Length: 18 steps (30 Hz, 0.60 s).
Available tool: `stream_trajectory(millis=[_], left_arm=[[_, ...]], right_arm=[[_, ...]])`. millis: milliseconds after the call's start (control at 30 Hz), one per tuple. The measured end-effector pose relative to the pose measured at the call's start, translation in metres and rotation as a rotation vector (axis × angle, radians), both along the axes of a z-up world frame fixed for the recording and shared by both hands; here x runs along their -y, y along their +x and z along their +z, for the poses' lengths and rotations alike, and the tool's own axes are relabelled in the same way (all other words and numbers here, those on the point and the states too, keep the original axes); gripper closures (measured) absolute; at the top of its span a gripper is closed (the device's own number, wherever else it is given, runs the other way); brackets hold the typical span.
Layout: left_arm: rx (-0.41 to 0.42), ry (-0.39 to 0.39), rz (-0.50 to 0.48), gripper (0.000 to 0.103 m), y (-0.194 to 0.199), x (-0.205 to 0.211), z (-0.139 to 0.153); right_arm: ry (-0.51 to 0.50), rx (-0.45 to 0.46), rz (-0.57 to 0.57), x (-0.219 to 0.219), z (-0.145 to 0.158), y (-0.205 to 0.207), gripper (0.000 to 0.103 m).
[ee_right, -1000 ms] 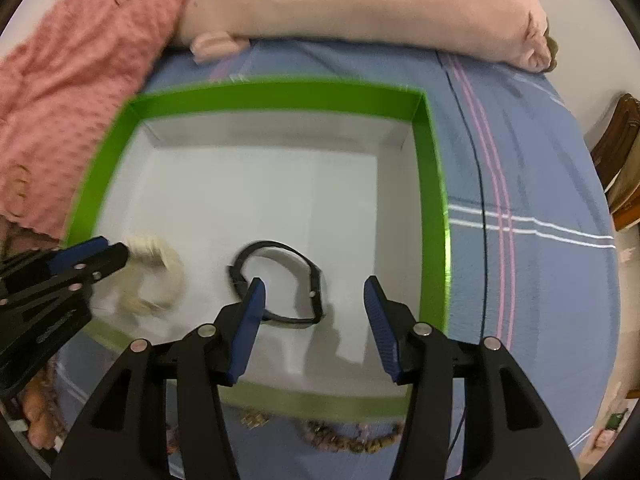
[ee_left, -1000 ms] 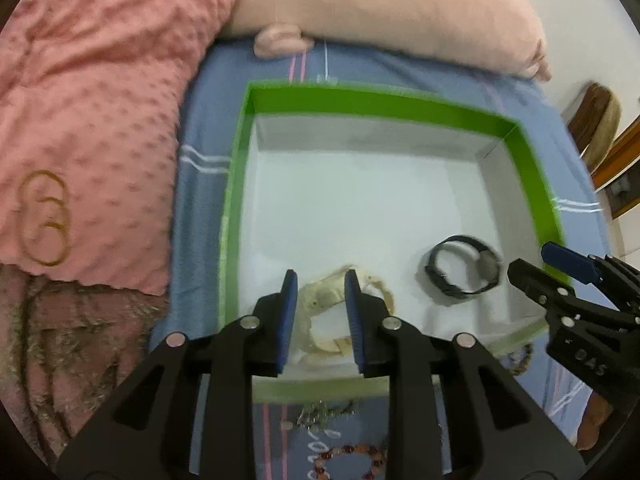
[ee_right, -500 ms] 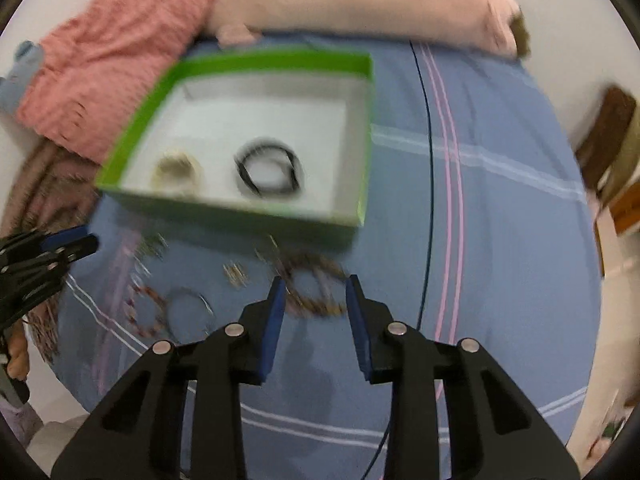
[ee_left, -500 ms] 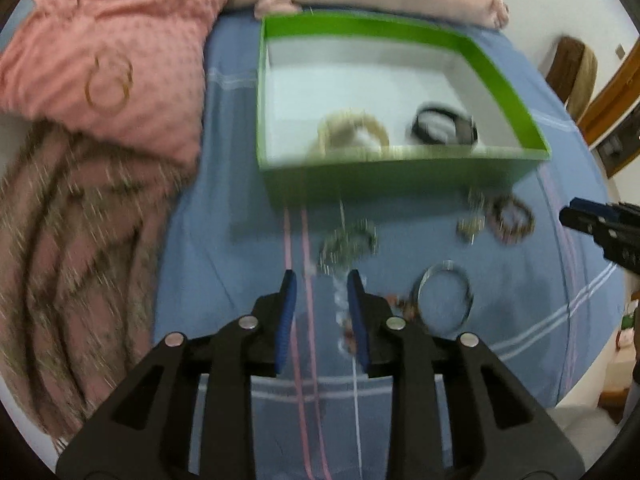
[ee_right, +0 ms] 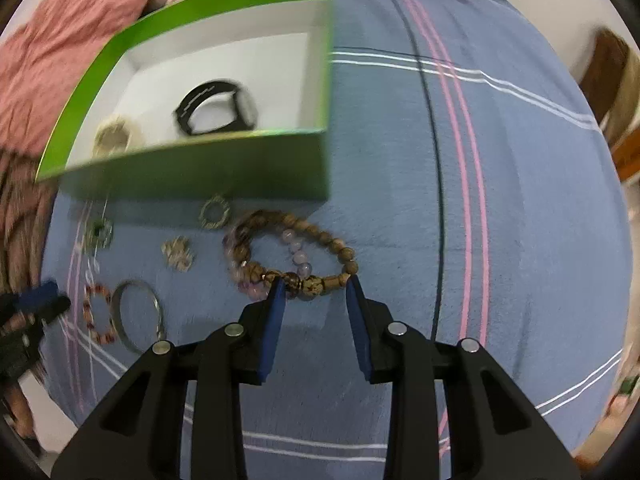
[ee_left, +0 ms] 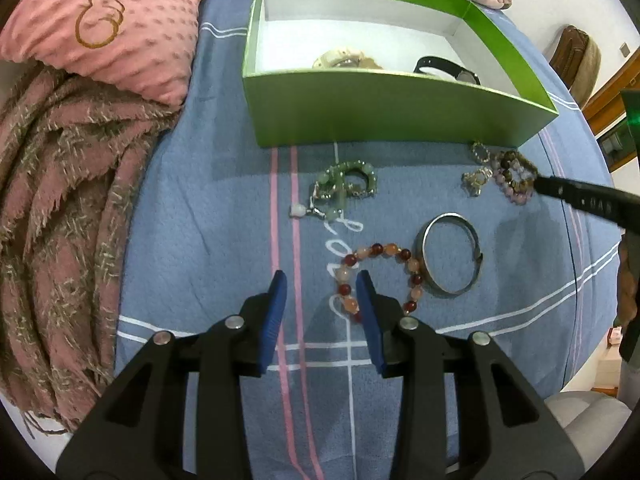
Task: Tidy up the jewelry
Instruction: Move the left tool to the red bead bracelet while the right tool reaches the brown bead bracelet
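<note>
**A:** Left wrist view first: what's under the left hand-held gripper (ee_left: 322,278)?

**B:** Its jaws stand apart with nothing between them, low over the blue bed (ee_left: 224,208). The red bead bracelet (ee_left: 380,276) lies just past the tips, its near side beside the right-side finger. A silver bangle (ee_left: 450,258) touches that bracelet on its far side.

**A:** And the box?

**B:** The green box (ee_left: 384,114) sits farther up the bed, toward the pillow edge. A cream bracelet (ee_left: 344,59) and a black watch (ee_left: 446,69) lie inside on the white floor. Between box and gripper lies a tangle of green jewelry (ee_left: 344,186).

**A:** Right wrist view?

**B:** The right hand-held gripper (ee_right: 314,286) is also spread, empty, its tips reaching the near edge of a brown bead bracelet (ee_right: 316,256). A pale purple bracelet (ee_right: 298,254) is tangled with it. I can't tell whether the fingers touch the beads.

**A:** Anything else loose?

**B:** A small ring (ee_right: 215,213) lies just by the box's near wall, and a sparkly clump (ee_right: 179,254) next to it. The view is blurred there, so details are unclear.

**A:** Off to the side?

**B:** A pink blanket (ee_left: 120,24) and a fringed throw (ee_left: 60,208) lie along the bed's left edge.
</note>
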<state>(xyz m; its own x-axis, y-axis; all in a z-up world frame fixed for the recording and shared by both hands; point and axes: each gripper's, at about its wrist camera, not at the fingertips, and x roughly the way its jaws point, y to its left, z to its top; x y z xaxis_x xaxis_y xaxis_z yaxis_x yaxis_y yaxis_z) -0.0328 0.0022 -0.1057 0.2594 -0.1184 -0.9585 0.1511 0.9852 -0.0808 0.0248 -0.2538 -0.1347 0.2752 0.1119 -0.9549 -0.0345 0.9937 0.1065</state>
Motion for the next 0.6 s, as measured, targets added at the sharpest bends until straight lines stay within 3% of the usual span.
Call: stream_trajectory(millis=[167, 600], left_arm=[[-0.014, 0.0, 0.001, 0.066, 0.002, 0.002, -0.006], [-0.03, -0.006, 0.008, 0.066, 0.006, 0.007, -0.015]], right_arm=[[-0.002, -0.002, -0.008, 0.003, -0.001, 0.007, 0.07], [0.097, 0.006, -0.176, 0.052, 0.005, 0.018, 0.07]])
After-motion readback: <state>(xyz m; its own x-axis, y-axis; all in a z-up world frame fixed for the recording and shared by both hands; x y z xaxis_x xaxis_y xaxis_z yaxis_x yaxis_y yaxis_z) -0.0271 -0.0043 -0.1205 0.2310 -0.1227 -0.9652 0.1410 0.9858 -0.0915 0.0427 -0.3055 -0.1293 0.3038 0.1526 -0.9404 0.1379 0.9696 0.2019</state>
